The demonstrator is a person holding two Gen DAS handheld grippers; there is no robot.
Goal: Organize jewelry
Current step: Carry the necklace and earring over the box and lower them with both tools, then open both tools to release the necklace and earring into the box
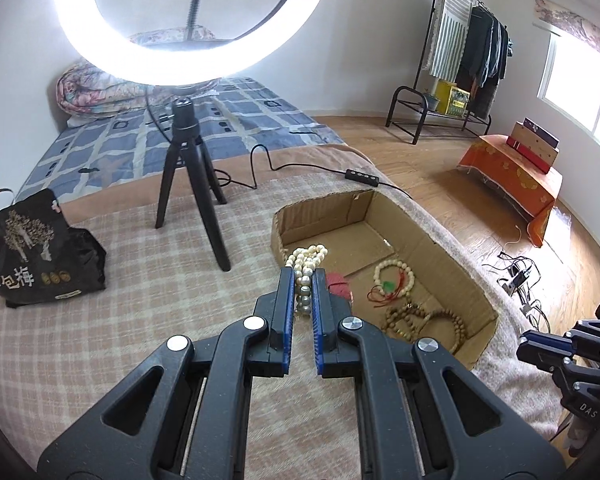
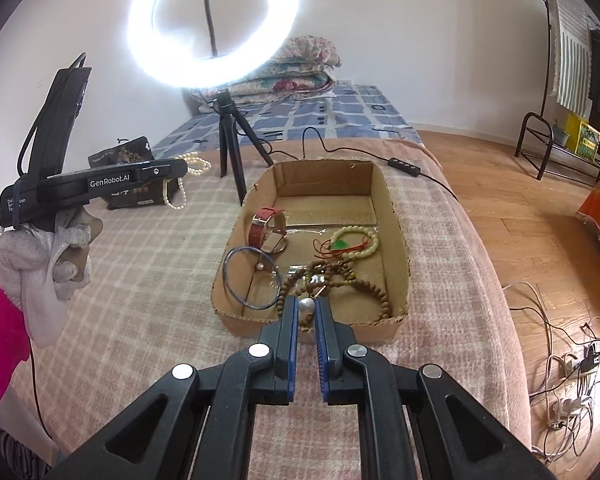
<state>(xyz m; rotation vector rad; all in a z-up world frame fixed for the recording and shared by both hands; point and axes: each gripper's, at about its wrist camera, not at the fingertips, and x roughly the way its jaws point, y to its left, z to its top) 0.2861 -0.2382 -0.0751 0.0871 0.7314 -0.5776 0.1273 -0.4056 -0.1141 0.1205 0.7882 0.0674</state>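
Observation:
My left gripper [image 1: 303, 274] is shut on a cream pearl necklace [image 1: 307, 264] and holds it in the air left of the cardboard box [image 1: 452, 264]; the strand also hangs from it in the right wrist view [image 2: 180, 196]. My right gripper [image 2: 307, 304] is shut on a single pearl earring [image 2: 306, 306] over the box's near wall [image 2: 316, 326]. In the box lie a red-strap watch [image 2: 270, 226], a pale bead bracelet with a green charm [image 2: 358, 240], brown wooden beads [image 2: 340, 276] and a thin blue hoop [image 2: 250, 278].
A ring light on a black tripod [image 2: 230, 136] stands behind the box, its cable and controller [image 2: 404, 168] trailing right. A black snack bag [image 1: 36, 252] sits left on the checked blanket. The bed edge drops to a wooden floor with cables [image 2: 568, 380] on the right.

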